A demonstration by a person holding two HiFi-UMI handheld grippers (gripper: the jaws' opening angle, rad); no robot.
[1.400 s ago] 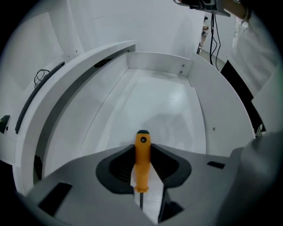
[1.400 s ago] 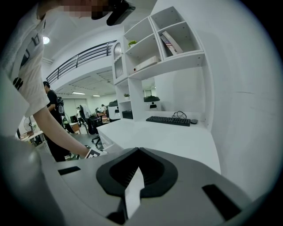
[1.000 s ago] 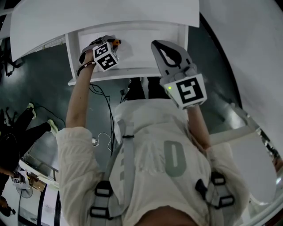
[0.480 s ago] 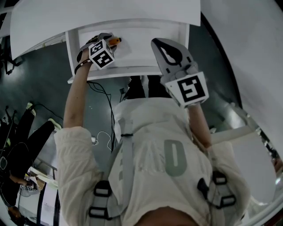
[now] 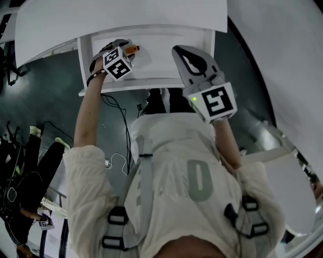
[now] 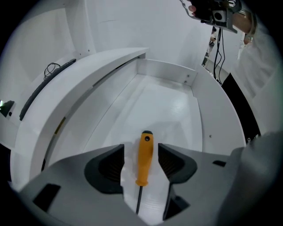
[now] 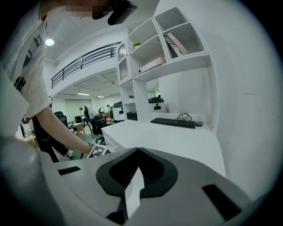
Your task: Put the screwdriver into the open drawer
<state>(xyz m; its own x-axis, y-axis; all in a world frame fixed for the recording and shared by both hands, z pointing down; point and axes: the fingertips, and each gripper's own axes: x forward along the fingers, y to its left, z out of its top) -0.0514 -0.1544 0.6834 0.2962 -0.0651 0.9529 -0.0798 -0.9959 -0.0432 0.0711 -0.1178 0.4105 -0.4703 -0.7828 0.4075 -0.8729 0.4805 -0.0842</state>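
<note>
The screwdriver [image 6: 143, 155], with an orange handle and a thin dark shaft, lies flat on the floor of the open white drawer [image 6: 164, 71]. My left gripper [image 6: 141, 149] points steeply down over it, open. Its jaws have just been opening, and the handle lies between the pads without touching them. In the head view the orange handle [image 5: 132, 49] shows beside the left gripper [image 5: 121, 51] inside the drawer [image 5: 151, 83]. My right gripper [image 5: 177, 50] hovers at the drawer's right part, shut and empty. In the right gripper view it [image 7: 138, 151] faces out over a desk.
A white desk top [image 5: 121, 15] overhangs the drawer's back. A keyboard [image 7: 172, 122] lies on the desk under wall shelves [image 7: 177, 44]. Cables [image 5: 118, 113] trail on the dark floor below the drawer. Another person [image 5: 25, 186] is at the lower left.
The left gripper has lifted slightly off the drawer floor, and more of the orange handle now shows beside it. The right gripper has barely shifted. The person at lower left has moved.
</note>
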